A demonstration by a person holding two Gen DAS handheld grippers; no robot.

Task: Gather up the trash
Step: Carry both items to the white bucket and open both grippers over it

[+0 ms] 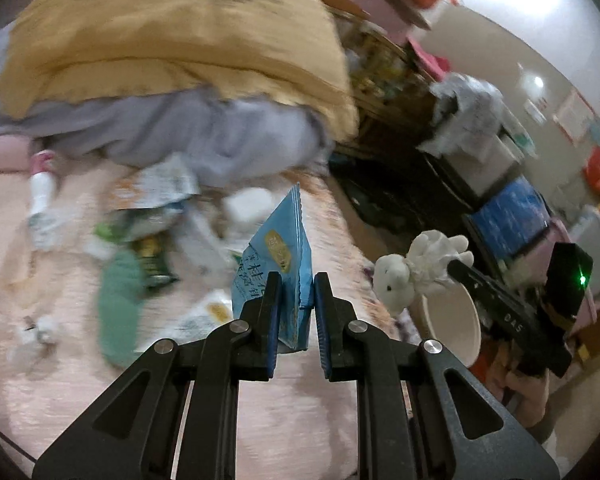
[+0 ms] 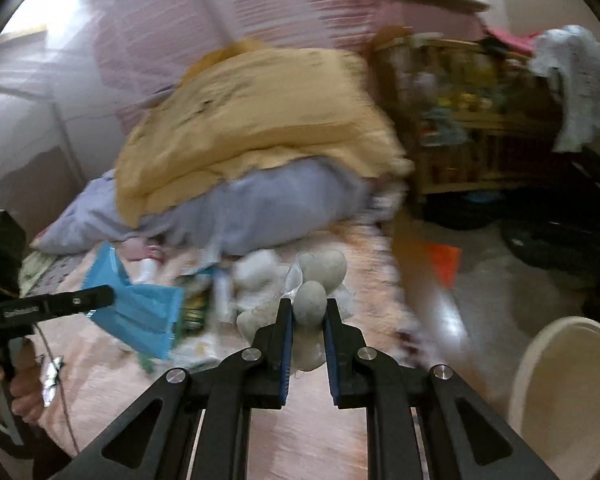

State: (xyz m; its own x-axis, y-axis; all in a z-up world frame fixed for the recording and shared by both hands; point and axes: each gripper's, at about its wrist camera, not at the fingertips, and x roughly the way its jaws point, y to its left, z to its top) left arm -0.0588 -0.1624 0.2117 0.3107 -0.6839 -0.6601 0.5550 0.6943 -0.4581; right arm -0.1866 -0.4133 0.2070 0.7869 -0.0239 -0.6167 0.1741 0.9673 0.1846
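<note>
My left gripper [image 1: 297, 280] is shut on a blue snack packet [image 1: 284, 240], which stands upright between the pads, lifted above the pink bedspread [image 1: 60, 380]. My right gripper [image 2: 309, 304] is shut on a small white plush toy [image 2: 312, 300]. In the left wrist view the same plush toy [image 1: 404, 276] hangs from the right gripper [image 1: 454, 266] over a cream bucket [image 1: 460, 328]. The right wrist view shows the left gripper [image 2: 108, 295] at the left with the blue packet [image 2: 140, 316]. Several wrappers [image 1: 152, 208] lie blurred on the bed.
A yellow quilt [image 1: 160, 32] over a lilac one [image 1: 220, 132] is heaped at the back of the bed. A white bottle [image 1: 40, 192] and a green item [image 1: 120, 304] lie among the litter. The cream bucket [image 2: 560, 392] stands on the floor right of the bed, with a wooden shelf [image 2: 468, 120] behind.
</note>
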